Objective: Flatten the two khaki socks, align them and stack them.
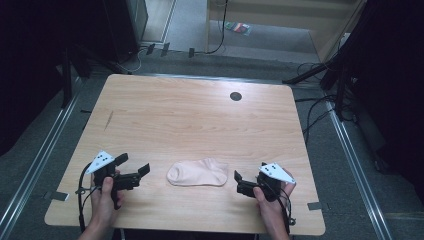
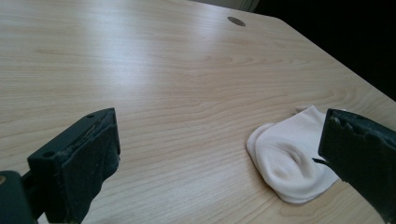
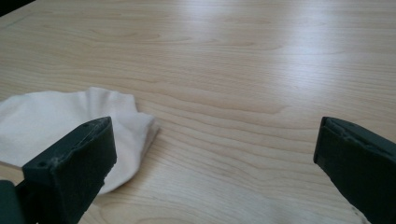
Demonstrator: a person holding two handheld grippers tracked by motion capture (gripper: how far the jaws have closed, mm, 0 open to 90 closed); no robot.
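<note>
A pale pink sock [image 1: 197,172] lies flat and folded on the wooden table [image 1: 200,115], near its front edge, between my two grippers. My left gripper [image 1: 135,165] is held just left of the sock, open, with nothing between its jaws. In the left gripper view the sock [image 2: 287,158] lies ahead to the right, partly behind the right jaw of that gripper [image 2: 219,158]. My right gripper [image 1: 245,176] sits just right of the sock, open and empty. In the right gripper view the sock [image 3: 56,109] lies behind the left jaw of that gripper [image 3: 215,158].
A small dark round hole [image 1: 235,96] marks the far part of the table. Bare wood stretches from the sock to the far edge. Cables [image 1: 315,107] and metal rails [image 1: 357,165] run along the floor beside the table. A coloured packet [image 1: 239,27] lies on the floor beyond.
</note>
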